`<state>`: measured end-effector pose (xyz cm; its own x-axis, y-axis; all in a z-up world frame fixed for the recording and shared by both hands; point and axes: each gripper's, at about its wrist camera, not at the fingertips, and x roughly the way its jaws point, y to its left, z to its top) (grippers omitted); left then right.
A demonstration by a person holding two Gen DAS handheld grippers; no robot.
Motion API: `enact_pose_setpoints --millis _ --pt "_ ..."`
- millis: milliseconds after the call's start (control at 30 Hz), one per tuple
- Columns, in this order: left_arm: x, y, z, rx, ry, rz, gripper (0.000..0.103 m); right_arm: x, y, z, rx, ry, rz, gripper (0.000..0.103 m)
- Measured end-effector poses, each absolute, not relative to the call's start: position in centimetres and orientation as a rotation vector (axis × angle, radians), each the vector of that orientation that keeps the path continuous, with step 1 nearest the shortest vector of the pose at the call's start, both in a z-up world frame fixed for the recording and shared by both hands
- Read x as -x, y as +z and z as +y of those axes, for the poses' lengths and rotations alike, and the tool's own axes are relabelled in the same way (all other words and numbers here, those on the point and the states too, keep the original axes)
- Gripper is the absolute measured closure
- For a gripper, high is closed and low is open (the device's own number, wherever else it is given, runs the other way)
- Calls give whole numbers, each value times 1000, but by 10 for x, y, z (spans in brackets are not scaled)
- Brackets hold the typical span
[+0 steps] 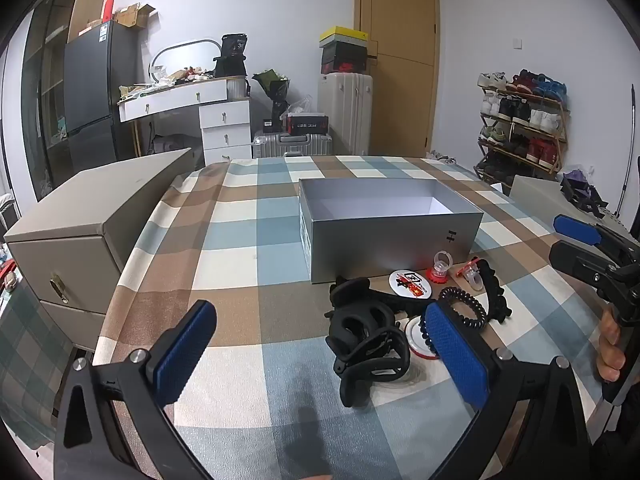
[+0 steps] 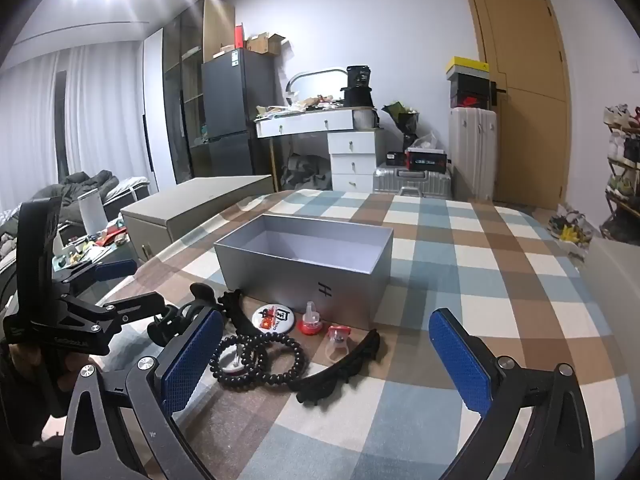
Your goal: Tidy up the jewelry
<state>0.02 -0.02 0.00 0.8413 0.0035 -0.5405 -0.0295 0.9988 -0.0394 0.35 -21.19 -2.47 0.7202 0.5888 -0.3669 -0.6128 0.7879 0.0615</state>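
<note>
Left wrist view from near-left, right wrist from near-right, both facing the grey box (image 1: 390, 236) (image 2: 304, 264) closely

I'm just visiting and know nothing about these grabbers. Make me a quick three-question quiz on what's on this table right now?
1. True or false: the grey box already holds some accessories.
2. Which lies nearest the box's front wall? A) round badge B) black claw clip C) black spiral hair ties
3. Fill in: both the left gripper and the right gripper have their jaws ____.

Key: 1 false, what shows of its inside is bare; 2 A; 3 open, holding nothing.
</note>
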Motion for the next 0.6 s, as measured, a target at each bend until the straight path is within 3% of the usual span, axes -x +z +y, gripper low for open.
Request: enact_pose_setpoints --millis 600 --pt "-1 0 0 44 20 575 1 -10 -29 -207 80 624 436 0"
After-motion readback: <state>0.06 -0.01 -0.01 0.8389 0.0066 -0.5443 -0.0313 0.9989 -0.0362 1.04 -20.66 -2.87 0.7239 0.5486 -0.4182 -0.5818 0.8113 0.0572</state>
